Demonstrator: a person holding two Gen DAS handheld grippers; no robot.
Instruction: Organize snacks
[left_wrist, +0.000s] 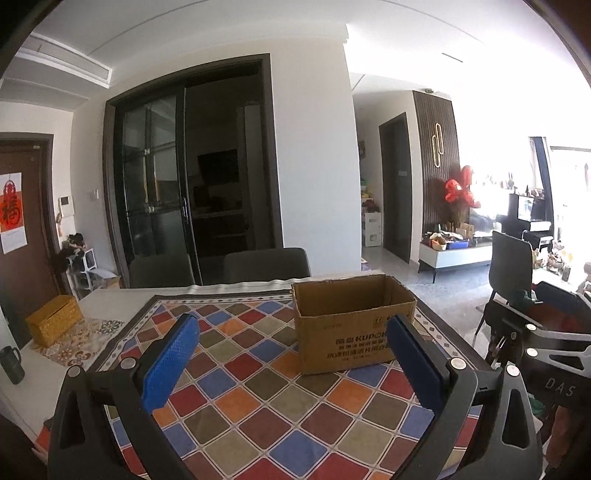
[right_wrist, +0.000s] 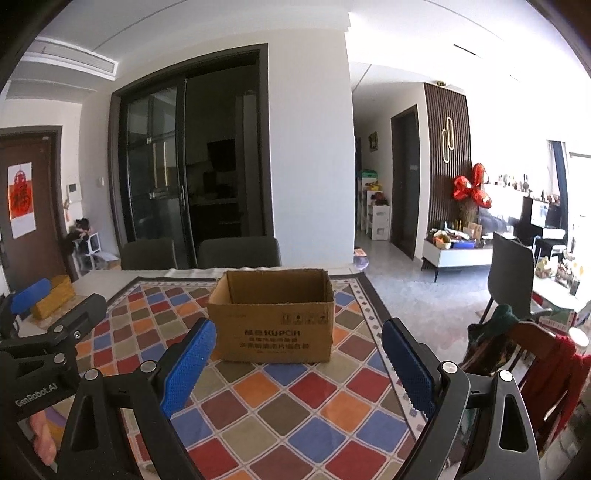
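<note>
An open brown cardboard box (left_wrist: 351, 325) (right_wrist: 273, 317) stands on the chequered tablecloth (left_wrist: 258, 398) (right_wrist: 295, 406), toward the far side of the table. What lies inside it is hidden by its walls. No snacks show in either view. My left gripper (left_wrist: 291, 332) is open over the cloth, its blue pads wide apart, with the box just beyond its right finger. My right gripper (right_wrist: 297, 339) is also open with nothing between its pads, and the box sits straight ahead of it. The left gripper's body (right_wrist: 48, 339) shows at the left of the right wrist view.
A yellow woven box (left_wrist: 53, 319) (right_wrist: 55, 297) and a dark mug (left_wrist: 11, 363) sit at the table's left end. Two dark chairs (left_wrist: 266, 264) stand behind the far edge. Another chair (right_wrist: 513, 277) and one draped with red clothing (right_wrist: 546, 362) are to the right.
</note>
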